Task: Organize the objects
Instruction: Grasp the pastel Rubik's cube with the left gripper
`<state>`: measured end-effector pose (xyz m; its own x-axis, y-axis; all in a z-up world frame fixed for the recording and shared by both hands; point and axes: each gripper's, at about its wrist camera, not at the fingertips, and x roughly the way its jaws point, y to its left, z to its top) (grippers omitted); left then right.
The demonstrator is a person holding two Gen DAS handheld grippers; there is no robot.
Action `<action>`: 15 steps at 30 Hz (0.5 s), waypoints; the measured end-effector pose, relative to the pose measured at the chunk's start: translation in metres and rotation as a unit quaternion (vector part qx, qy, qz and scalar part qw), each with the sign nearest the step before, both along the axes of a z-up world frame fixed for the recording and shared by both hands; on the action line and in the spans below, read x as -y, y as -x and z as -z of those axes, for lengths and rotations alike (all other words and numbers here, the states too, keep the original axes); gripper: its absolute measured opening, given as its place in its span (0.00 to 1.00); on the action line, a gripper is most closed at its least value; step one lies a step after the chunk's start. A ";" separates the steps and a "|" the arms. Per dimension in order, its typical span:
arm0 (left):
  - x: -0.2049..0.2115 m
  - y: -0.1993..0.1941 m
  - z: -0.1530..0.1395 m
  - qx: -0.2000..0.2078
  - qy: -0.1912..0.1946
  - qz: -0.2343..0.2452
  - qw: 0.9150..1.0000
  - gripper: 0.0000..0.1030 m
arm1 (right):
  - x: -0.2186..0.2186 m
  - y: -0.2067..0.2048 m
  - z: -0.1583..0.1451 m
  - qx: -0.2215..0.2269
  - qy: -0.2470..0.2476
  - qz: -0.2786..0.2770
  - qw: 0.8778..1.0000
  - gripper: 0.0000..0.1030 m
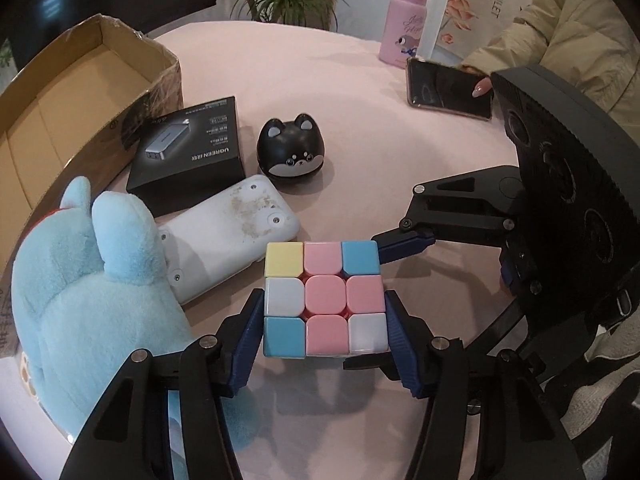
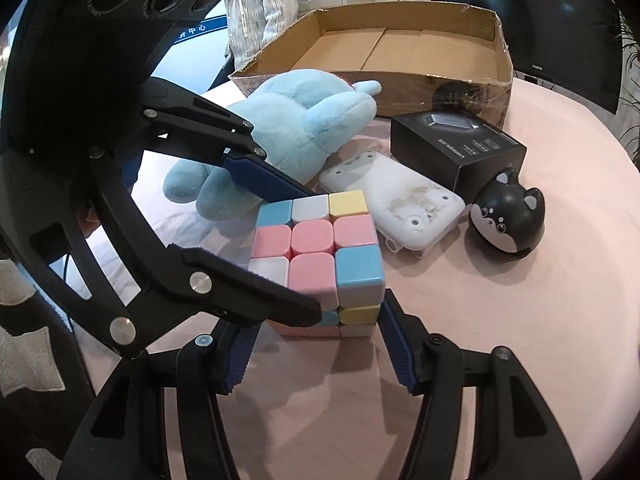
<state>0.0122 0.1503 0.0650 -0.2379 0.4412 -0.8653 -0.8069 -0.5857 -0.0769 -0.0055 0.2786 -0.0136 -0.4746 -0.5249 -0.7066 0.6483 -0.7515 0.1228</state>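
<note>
- The left gripper (image 1: 325,312) has its two blue pads against opposite sides of the pastel puzzle cube (image 1: 325,298); it pinches the cube.
- The right gripper (image 2: 316,328) comes from the other side. Its fingers stand at the two remaining sides of the same cube, very close or touching; a real squeeze I cannot confirm.
- The cube sits on the pink tablecloth (image 1: 360,120), with pink, blue, white and yellow tiles on top.
- Just beside the cube lies a white stained device (image 1: 232,236), face down.
- Touching that device is a light blue plush toy (image 1: 88,280).
- Behind the device are a black product box (image 1: 188,152) and a round black cat-faced toy (image 1: 292,152).
- An open cardboard box (image 2: 400,52) stands at the far edge.
- A pink bunny bottle (image 1: 408,28) and a person's hand on a phone (image 1: 448,88) are well apart.
</note>
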 end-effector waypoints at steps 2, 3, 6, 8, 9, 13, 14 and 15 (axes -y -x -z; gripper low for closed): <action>0.000 -0.002 -0.004 -0.007 -0.002 0.006 1.000 0.55 | 0.000 -0.003 -0.003 -0.004 0.000 -0.001 1.000 0.54; 0.001 -0.003 -0.006 -0.010 -0.003 0.008 1.000 0.55 | 0.000 -0.006 -0.005 -0.009 0.001 -0.001 1.000 0.54; 0.005 -0.008 -0.014 -0.016 -0.010 0.015 1.000 0.55 | 0.002 -0.011 -0.012 -0.021 0.001 -0.002 1.000 0.54; 0.010 -0.012 -0.021 -0.018 -0.016 0.017 1.000 0.55 | 0.003 -0.013 -0.017 -0.028 0.003 -0.004 1.000 0.54; 0.011 -0.013 -0.023 -0.019 -0.018 0.018 0.999 0.55 | 0.003 -0.016 -0.020 -0.032 0.005 -0.005 0.999 0.54; 0.012 -0.015 -0.031 -0.026 -0.017 0.021 0.999 0.55 | 0.008 -0.015 -0.026 -0.039 0.003 -0.008 0.999 0.54; 0.011 -0.015 -0.031 -0.027 -0.016 0.019 0.999 0.55 | 0.009 -0.015 -0.027 -0.040 0.003 -0.009 0.999 0.54; 0.010 -0.015 -0.032 -0.025 -0.015 0.016 0.999 0.55 | 0.009 -0.013 -0.028 -0.040 0.002 -0.010 0.999 0.54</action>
<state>0.0272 0.1406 0.0965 -0.2666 0.4741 -0.8392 -0.8285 -0.5576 -0.0518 0.0079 0.2692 0.0140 -0.5194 -0.5368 -0.6649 0.6708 -0.7382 0.0720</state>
